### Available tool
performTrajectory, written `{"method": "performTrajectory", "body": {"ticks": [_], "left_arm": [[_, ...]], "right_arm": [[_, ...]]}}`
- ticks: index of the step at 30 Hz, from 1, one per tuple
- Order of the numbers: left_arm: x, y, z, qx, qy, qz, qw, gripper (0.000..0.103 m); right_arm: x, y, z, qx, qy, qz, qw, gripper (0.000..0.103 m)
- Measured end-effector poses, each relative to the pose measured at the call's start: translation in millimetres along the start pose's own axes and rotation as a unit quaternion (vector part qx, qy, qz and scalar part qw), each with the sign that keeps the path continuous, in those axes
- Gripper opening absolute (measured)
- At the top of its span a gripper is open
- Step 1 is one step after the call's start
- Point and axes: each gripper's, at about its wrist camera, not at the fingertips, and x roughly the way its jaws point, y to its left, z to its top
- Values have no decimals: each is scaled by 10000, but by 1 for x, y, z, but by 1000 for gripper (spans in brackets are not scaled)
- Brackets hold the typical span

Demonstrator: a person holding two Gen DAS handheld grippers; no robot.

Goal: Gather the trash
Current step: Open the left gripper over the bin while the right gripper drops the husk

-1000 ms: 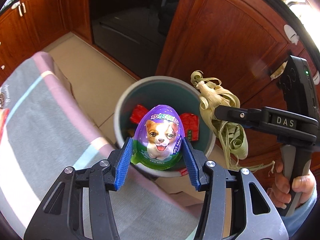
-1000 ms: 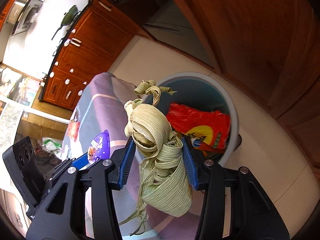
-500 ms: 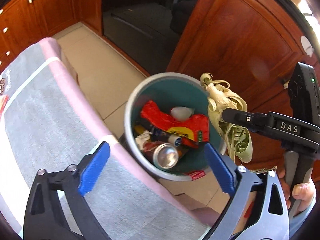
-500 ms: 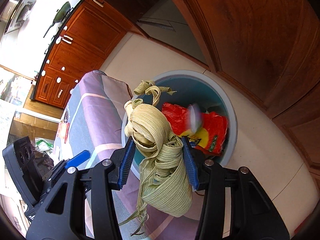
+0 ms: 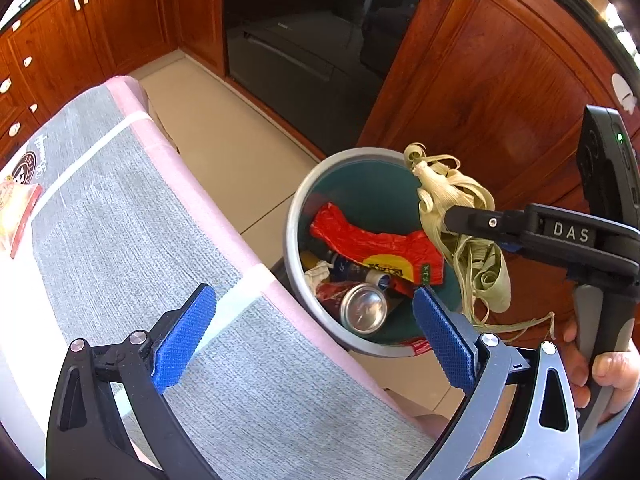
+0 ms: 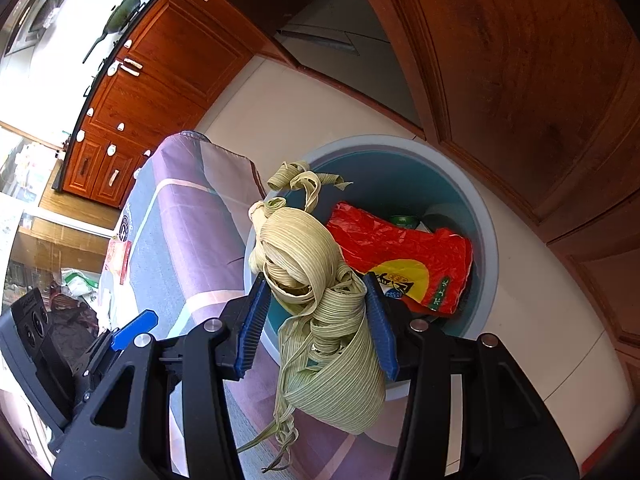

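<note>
A round grey trash bin (image 5: 294, 216) with a teal inside stands on the floor beside the table; it also shows in the right wrist view (image 6: 490, 248). Inside lie a red snack bag (image 5: 372, 240), a metal can (image 5: 363, 309) and other scraps. My left gripper (image 5: 310, 334) is open and empty, just above the table edge near the bin. My right gripper (image 6: 316, 320) is shut on a bundle of pale green corn husks (image 6: 320, 288), held over the bin's near rim. The husks (image 5: 460, 216) also show in the left wrist view.
The table has a grey and pink cloth (image 5: 132, 216). A red-edged snack packet (image 5: 16, 212) lies at its far left. Wooden cabinets (image 5: 480, 92) and a dark oven door (image 5: 304, 40) stand behind the bin on a beige tile floor.
My left gripper opened and let go of the purple toy egg, which dropped into the bin and is no longer seen. It has since drawn back over the table. The right gripper still holds the husks.
</note>
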Motion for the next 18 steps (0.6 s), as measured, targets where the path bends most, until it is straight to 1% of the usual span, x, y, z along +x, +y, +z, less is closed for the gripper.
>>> {"method": "performTrajectory", "body": {"ticks": [10,13,14,17,18], "left_arm": [[-1,6,1,-23,-58,-25,10000,99],[-2,7,1,-21,-76,-12,10000,99],[-2,8,1,-24,-75,-9,10000,99],[-3,10,0,-40,-77,-28,10000,99],[-4,10,0,-43,-78,-32,10000,99]], "right_arm": [[7,18,4,-249,-39,-192,9995,46],[9,25,4,-334,-90,-241,9991,52],[10,26,5,-325,-104,-240,9991,60],[12,30,4,-329,-105,-260,9991,63],[12,31,4,-330,-94,-271,9990,68]]}}
